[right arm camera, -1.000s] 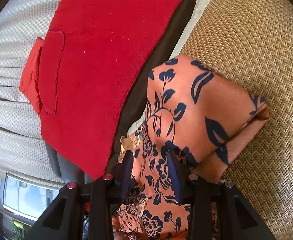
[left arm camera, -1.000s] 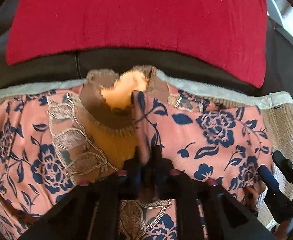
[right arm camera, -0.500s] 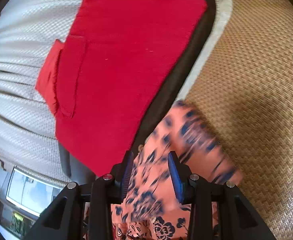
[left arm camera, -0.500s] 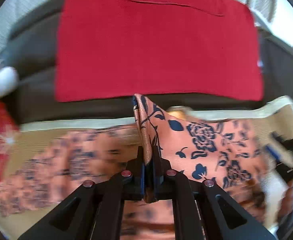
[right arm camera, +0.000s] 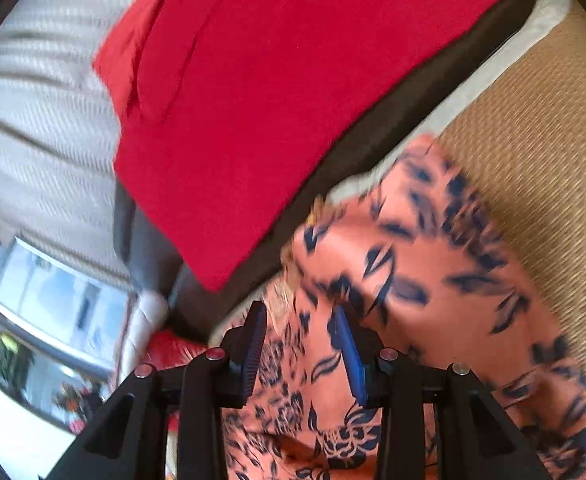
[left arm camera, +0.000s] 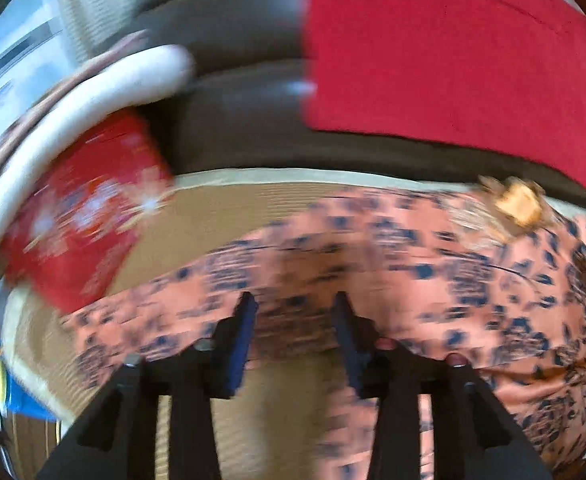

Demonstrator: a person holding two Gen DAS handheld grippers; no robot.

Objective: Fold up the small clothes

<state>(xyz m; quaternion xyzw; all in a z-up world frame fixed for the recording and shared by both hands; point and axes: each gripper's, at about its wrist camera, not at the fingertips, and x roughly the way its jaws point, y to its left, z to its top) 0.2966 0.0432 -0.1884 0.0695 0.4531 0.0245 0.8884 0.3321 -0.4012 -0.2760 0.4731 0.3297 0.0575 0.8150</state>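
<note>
An orange garment with a dark blue flower print [left arm camera: 373, 256] lies on a woven tan mat [left arm camera: 221, 216]; its yellow neck label [left arm camera: 519, 200] shows at the right. My left gripper [left arm camera: 293, 304] is open and empty just above the garment's near edge. The view is blurred. In the right wrist view the same garment [right arm camera: 433, 264] lies folded over on the mat [right arm camera: 541, 120]. My right gripper [right arm camera: 299, 320] is open above it, holding nothing.
A red cloth [left arm camera: 453, 52] lies on a dark cushion [left arm camera: 237, 128] behind the mat, also in the right wrist view [right arm camera: 273, 92]. A red printed packet [left arm camera: 81, 216] and a white curved rim [left arm camera: 73, 112] are at the left.
My left gripper was shut on a fold of the garment; it has let go, opened and swung left. My right gripper stays open and has shifted slightly over the garment.
</note>
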